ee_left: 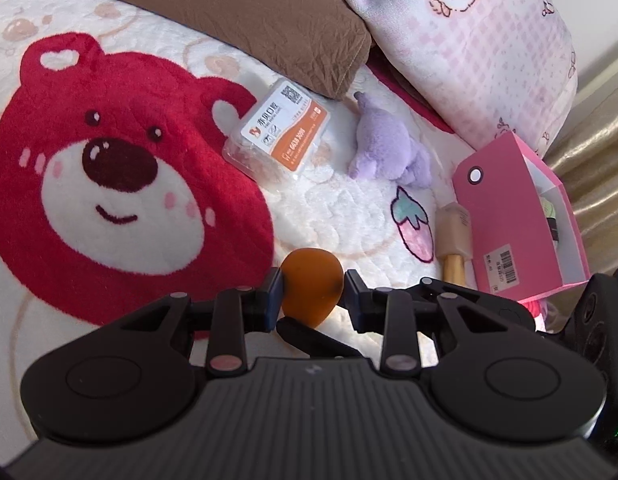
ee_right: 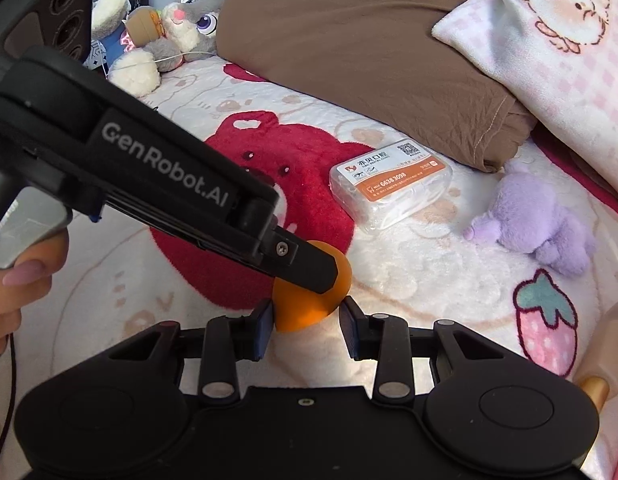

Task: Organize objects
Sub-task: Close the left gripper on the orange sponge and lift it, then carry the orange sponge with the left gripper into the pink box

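An orange egg-shaped sponge (ee_left: 311,290) lies on the bear-print blanket (ee_left: 109,184). My left gripper (ee_left: 311,292) is open with the sponge between its fingers, the left pad touching it and the right pad apart. In the right wrist view the sponge (ee_right: 309,308) sits between my right gripper's (ee_right: 307,320) open fingers, with the left gripper's finger (ee_right: 309,264) lying across its top. A clear plastic box with an orange label (ee_left: 279,136) and a purple plush toy (ee_left: 389,148) lie further back. A pink box (ee_left: 521,216) stands open at the right.
A beige bottle with a wooden cap (ee_left: 453,236) lies beside the pink box. A brown pillow (ee_left: 237,12) and a pink checked quilt (ee_left: 481,40) lie at the back. Stuffed animals (ee_right: 157,32) sit at the far left in the right wrist view.
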Demonstrator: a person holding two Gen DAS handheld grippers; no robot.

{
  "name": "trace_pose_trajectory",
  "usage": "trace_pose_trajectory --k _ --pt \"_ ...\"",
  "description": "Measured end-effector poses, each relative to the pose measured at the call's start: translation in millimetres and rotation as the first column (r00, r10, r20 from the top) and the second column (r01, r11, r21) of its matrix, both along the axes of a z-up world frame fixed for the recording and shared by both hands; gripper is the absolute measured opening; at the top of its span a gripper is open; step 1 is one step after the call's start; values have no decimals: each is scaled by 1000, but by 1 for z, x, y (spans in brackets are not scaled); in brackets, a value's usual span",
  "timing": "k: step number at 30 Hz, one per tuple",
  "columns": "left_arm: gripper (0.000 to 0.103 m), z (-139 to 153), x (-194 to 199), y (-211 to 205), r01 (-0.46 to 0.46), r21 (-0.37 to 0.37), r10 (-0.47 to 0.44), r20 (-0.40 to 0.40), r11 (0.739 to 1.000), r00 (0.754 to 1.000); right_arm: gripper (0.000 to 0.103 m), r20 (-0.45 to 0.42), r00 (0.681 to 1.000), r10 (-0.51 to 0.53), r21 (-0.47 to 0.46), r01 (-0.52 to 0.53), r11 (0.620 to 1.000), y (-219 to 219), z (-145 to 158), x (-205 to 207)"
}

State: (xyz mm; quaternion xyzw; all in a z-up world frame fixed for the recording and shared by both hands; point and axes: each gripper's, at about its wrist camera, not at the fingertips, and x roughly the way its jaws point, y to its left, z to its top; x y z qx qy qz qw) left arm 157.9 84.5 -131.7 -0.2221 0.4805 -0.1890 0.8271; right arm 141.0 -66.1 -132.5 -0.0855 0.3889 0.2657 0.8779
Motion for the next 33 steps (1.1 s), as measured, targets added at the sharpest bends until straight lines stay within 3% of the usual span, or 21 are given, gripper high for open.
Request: trace_pose_trajectory --k 6,14,24,33 --pt "31 -1 -9 -12 44 -88 -52 -86 995 995 44 -13 998 -57 -1 57 998 -16 7 -16" --pt "30 8 -21 -39 107 -4 -107 -42 994 993 42 -50 995 -83 -8 83 997 -30 4 -23" --pt "30 13 -28 -58 180 62 -177 -44 982 983 40 -40 995 -91 -27 90 996 -39 11 -41" --pt "31 56 -55 -83 234 91 -237 25 968 971 40 -3 994 -107 -1 107 994 -63 47 -70"
